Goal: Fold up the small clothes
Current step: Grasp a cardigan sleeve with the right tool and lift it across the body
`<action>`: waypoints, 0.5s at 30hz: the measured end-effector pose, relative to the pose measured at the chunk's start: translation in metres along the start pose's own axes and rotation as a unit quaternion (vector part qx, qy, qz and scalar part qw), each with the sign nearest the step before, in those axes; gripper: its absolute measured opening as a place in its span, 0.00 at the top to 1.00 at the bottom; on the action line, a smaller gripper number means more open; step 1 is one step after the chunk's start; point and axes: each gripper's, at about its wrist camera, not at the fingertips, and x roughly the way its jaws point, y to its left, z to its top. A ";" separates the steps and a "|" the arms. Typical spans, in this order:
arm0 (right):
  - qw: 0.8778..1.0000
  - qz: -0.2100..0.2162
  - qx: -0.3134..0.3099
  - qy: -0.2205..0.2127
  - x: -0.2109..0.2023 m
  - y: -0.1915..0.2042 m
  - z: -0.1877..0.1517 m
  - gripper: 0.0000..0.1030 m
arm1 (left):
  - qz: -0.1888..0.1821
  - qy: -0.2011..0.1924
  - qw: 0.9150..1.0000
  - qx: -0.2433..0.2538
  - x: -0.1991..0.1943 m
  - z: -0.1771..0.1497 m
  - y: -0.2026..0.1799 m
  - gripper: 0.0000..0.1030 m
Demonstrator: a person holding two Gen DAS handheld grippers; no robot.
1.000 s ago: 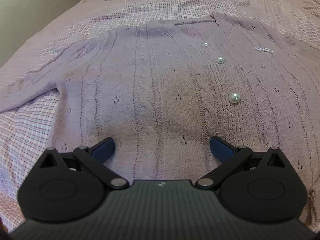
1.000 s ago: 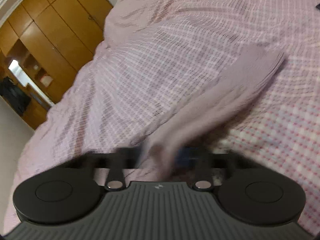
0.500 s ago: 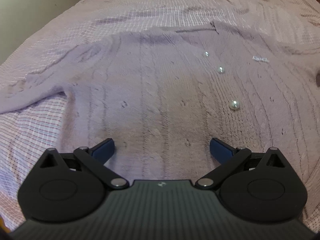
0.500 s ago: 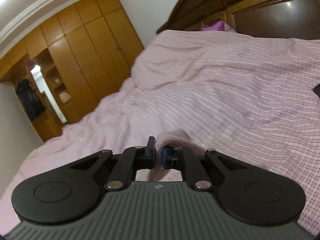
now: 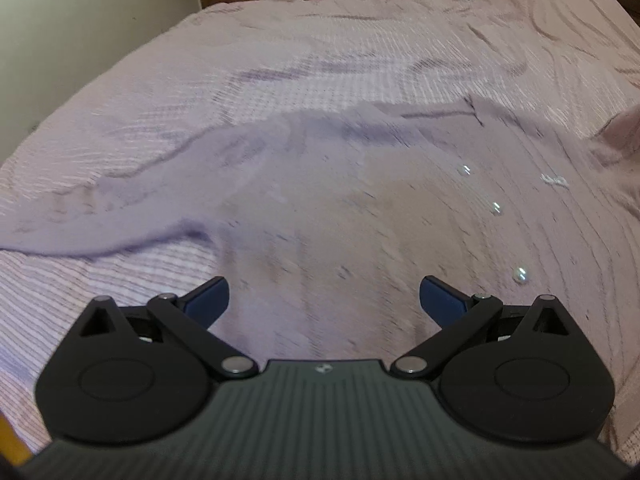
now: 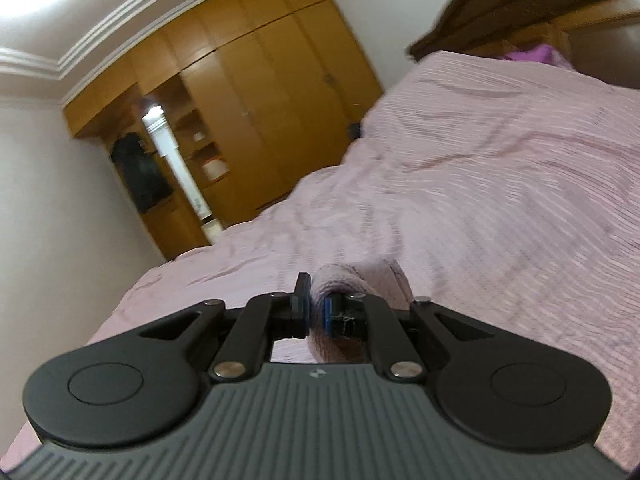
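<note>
No readable text, labels, brands, numbers or signs anywhere.

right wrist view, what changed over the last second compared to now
The right gripper, shut on a fold of the cardigan, has tilted up: a second ago it looked down along the sleeve on the bedspread, now it faces the wardrobe and ceiling. On the left side, the cardigan has slid further away. The left gripper stays open, jaws wide above the knit, holding nothing.
</note>
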 end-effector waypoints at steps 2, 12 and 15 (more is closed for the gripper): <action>1.000 0.014 -0.016 0.000 0.000 0.029 -0.004 0.94 | 0.002 -0.005 1.000 -0.010 -0.002 0.005 0.012 0.00; 0.993 0.062 -0.078 0.056 0.026 0.161 -0.080 0.94 | 0.018 -0.025 0.999 -0.028 -0.006 0.017 0.057 0.00; 0.989 0.075 -0.094 0.086 0.036 0.191 -0.118 0.94 | 0.021 -0.024 0.999 -0.034 -0.004 0.014 0.065 0.00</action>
